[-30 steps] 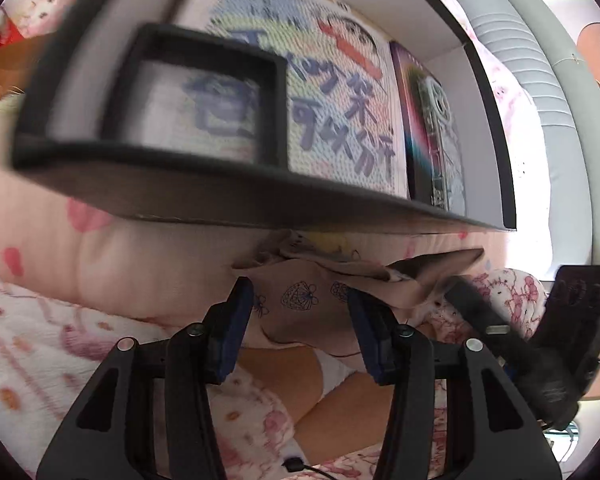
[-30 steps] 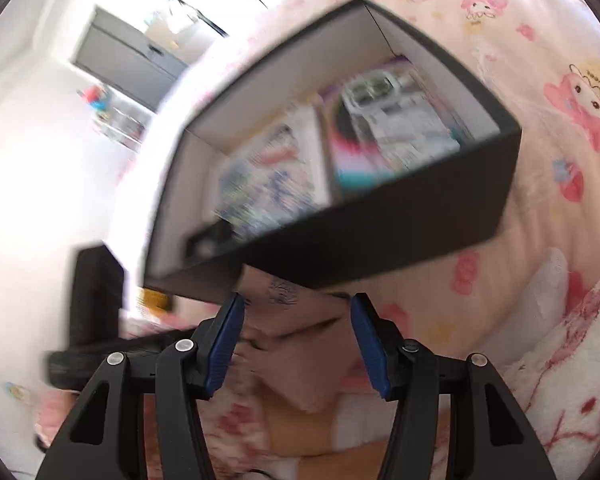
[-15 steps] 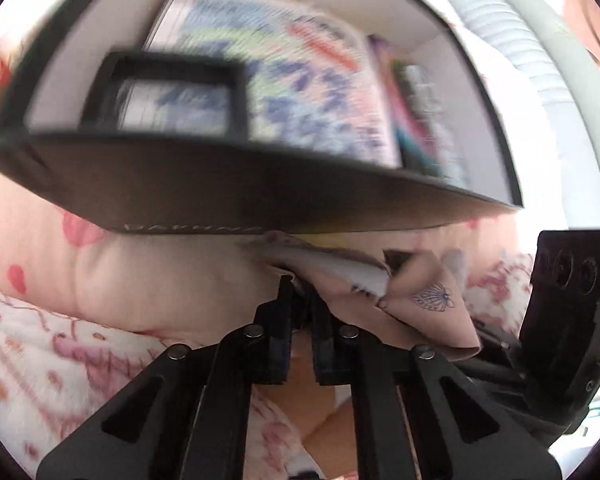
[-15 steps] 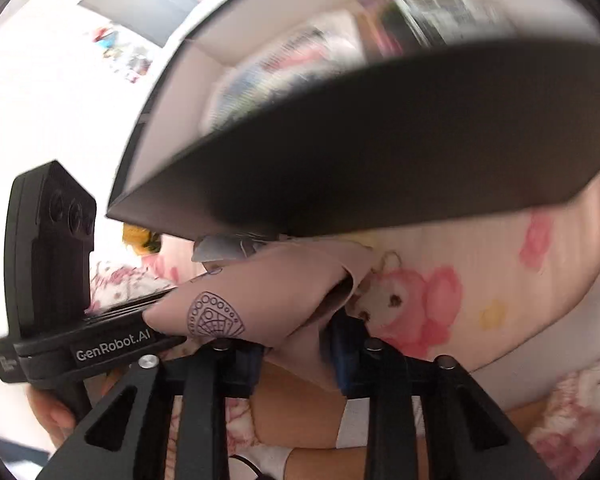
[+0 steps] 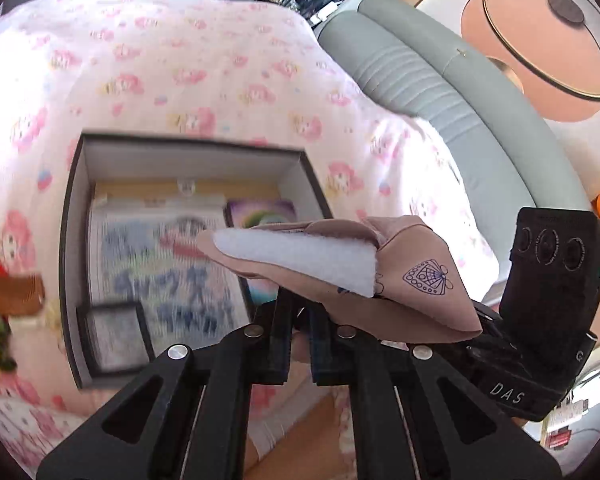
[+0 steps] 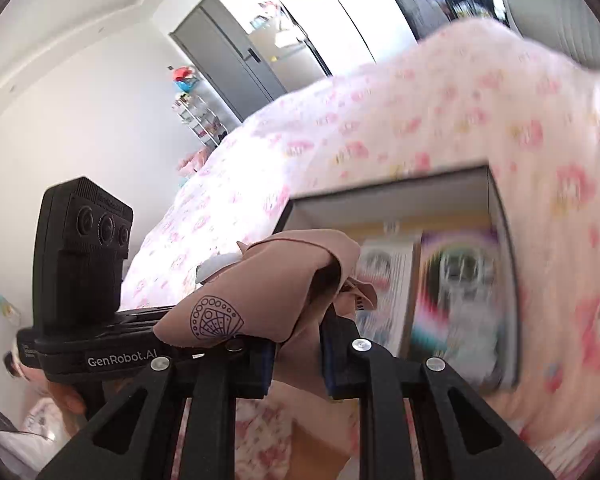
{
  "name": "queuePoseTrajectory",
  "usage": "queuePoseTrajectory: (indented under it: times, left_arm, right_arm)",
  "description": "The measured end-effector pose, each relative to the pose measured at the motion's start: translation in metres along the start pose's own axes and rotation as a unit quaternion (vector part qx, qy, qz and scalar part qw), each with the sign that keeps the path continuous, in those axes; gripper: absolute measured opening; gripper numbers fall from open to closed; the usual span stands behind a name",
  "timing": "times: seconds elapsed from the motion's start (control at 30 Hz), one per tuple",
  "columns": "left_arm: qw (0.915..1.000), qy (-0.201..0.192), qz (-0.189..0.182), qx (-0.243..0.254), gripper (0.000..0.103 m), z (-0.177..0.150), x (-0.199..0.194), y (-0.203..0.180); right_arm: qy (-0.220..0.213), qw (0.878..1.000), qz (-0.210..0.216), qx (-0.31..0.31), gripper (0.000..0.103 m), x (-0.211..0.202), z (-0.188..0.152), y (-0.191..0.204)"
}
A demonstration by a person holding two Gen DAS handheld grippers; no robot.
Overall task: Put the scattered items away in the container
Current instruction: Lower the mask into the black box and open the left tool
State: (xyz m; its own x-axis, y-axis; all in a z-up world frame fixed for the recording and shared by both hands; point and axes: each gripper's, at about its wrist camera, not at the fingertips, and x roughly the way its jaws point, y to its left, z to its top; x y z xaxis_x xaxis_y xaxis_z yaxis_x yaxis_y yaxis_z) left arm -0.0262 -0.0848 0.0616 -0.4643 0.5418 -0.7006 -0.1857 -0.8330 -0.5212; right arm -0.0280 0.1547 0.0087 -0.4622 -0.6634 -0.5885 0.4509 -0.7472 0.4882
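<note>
Left wrist view: the left gripper [image 5: 300, 320] has its jaws closed almost fully together, pinching a thin fold of the pouch [image 5: 400, 280], a soft tan fabric piece with a white fleecy lining and a printed shell mark. The pouch hangs in the air on the near side of the box [image 5: 312, 184] and partly above its near right corner, clear of the bedspread [image 5: 204, 60]. Two grips on one limp item probably serve to keep it from sagging or unfolding on the way over the box wall. The right gripper [image 5: 484, 328] comes in from the right of the box and meets the same cloth. Inside the box lie a comic [image 5: 160, 264], a bright card [image 5: 260, 216] along its right wall, and a small dark frame [image 5: 116, 336] in its near left corner; the free room seems to be on top of these.

Right wrist view: the right gripper [image 6: 296, 356] has just been closing, and its jaws now stand narrowly apart, with a thicker bunch of the pouch [image 6: 260, 296] pressed between the pads. The box [image 6: 500, 248] sits beyond and to the right, open side up. The left gripper [image 6: 148, 332] reaches in from the left of the box, its jaws hidden by the cloth.
</note>
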Motion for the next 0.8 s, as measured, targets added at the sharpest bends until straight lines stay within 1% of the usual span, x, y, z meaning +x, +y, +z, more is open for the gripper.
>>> queuePoseTrajectory:
  times: [0.03,0.1,0.13,0.17,0.2,0.23,0.27,0.3,0.33,0.4,0.43,0.53,0.6,0.63,0.67,0.7,0.8]
  left_arm:
    - [0.9999,-0.006,0.008,0.005,0.004,0.015,0.013,-0.014]
    - [0.9994,-0.014,0.028,0.012,0.004,0.037,0.017,-0.015]
    - [0.9991,-0.015,0.038,0.012,0.004,0.054,0.027,-0.013]
    - [0.9988,-0.012,0.048,0.007,0.004,0.064,0.033,-0.009]
    - [0.9983,-0.007,0.058,0.006,0.004,0.079,0.061,-0.017]
    - [0.9978,-0.002,0.067,-0.001,0.004,0.088,0.071,-0.008]
    - [0.9973,0.007,0.073,-0.011,0.004,0.095,0.088,-0.006]
    - [0.9970,0.017,0.074,-0.019,0.004,0.094,0.104,-0.002]
    - [0.9964,0.025,0.075,-0.031,0.004,0.099,0.120,0.006]
    - [0.9951,0.037,0.082,-0.041,0.004,0.099,0.146,0.021]
    - [0.9945,0.043,0.085,-0.044,0.004,0.097,0.155,0.025]
    - [0.9917,0.055,0.102,-0.055,0.008,0.094,0.174,0.036]
    - [0.9891,0.056,0.124,-0.056,0.008,0.092,0.180,0.040]
    - [0.9886,0.057,0.128,-0.056,0.008,0.090,0.182,0.041]
    - [0.9886,0.057,0.128,-0.056,0.008,0.089,0.181,0.041]
    - [0.9888,0.054,0.127,-0.056,0.008,0.087,0.178,0.039]
    - [0.9894,0.029,0.130,-0.058,0.008,0.087,0.165,0.036]
  right_arm:
    - [-0.003,1.000,-0.004,-0.012,0.016,0.004,0.012,0.001]
    - [-0.011,0.999,-0.009,-0.035,0.016,0.012,0.036,-0.004]
    - [-0.011,0.999,-0.008,-0.041,0.016,0.012,0.046,-0.016]
    - [-0.009,0.999,-0.005,-0.041,0.016,0.024,0.056,-0.023]
    - [-0.003,0.999,0.002,-0.036,0.016,0.033,0.064,-0.033]
    - [0.002,1.000,0.009,-0.029,0.016,0.042,0.068,-0.040]
    - [0.005,1.000,0.008,-0.014,0.016,0.052,0.071,-0.053]
    - [0.008,1.000,0.005,0.002,0.016,0.062,0.073,-0.065]
    - [0.015,1.000,0.005,0.019,0.016,0.070,0.069,-0.078]
    - [0.027,0.999,0.001,0.035,0.016,0.084,0.065,-0.101]
    - [0.034,0.999,-0.006,0.038,0.017,0.089,0.066,-0.107]
    - [0.037,0.997,-0.046,0.047,0.017,0.082,0.071,-0.121]
    - [0.030,0.995,-0.076,0.053,0.017,0.076,0.072,-0.127]
    - [0.029,0.994,-0.089,0.054,0.018,0.073,0.073,-0.129]
    - [0.029,0.993,-0.100,0.055,0.022,0.070,0.073,-0.130]
    - [0.028,0.992,-0.107,0.054,0.023,0.069,0.074,-0.131]
    - [0.010,0.991,-0.118,0.058,0.024,0.058,0.075,-0.133]
